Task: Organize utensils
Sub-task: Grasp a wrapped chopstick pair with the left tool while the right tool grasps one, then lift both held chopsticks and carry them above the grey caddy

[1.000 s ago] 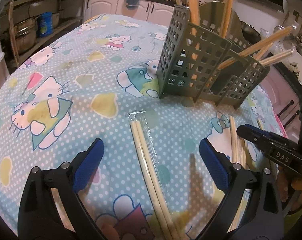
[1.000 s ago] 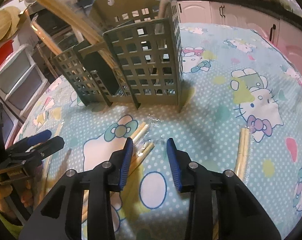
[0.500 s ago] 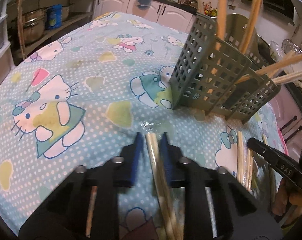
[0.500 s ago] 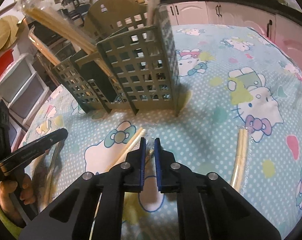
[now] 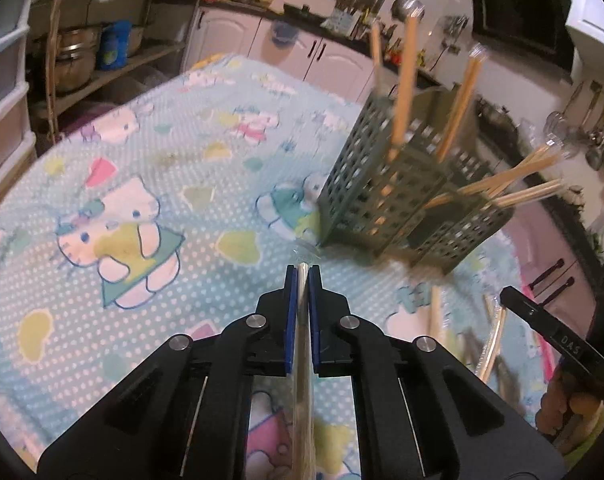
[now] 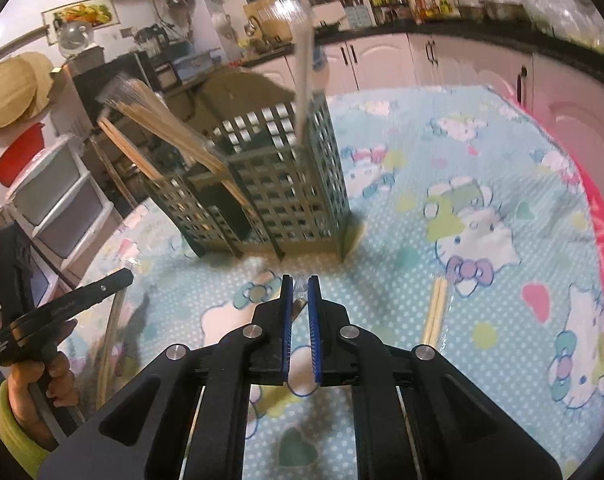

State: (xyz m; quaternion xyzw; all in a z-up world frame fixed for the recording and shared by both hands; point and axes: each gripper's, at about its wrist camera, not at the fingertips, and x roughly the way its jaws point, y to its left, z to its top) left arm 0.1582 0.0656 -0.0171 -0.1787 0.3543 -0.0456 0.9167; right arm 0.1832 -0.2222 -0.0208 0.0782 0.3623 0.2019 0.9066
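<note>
Both tools have snapped together since a second ago: the left tool [image 5: 300, 280] now pinches a plastic-wrapped pair of chopsticks [image 5: 303, 360] along its length, and the right tool [image 6: 300, 288] pinches the wrapper end of another wrapped pair [image 6: 300, 304], both lifted off the bench [image 5: 142, 152]. Pick-up looks done, so the step in hand is the carry, and next each pair must be tipped upright and dropped into a compartment of the green slotted utensil caddy [image 6: 286, 184] just ahead.
</note>
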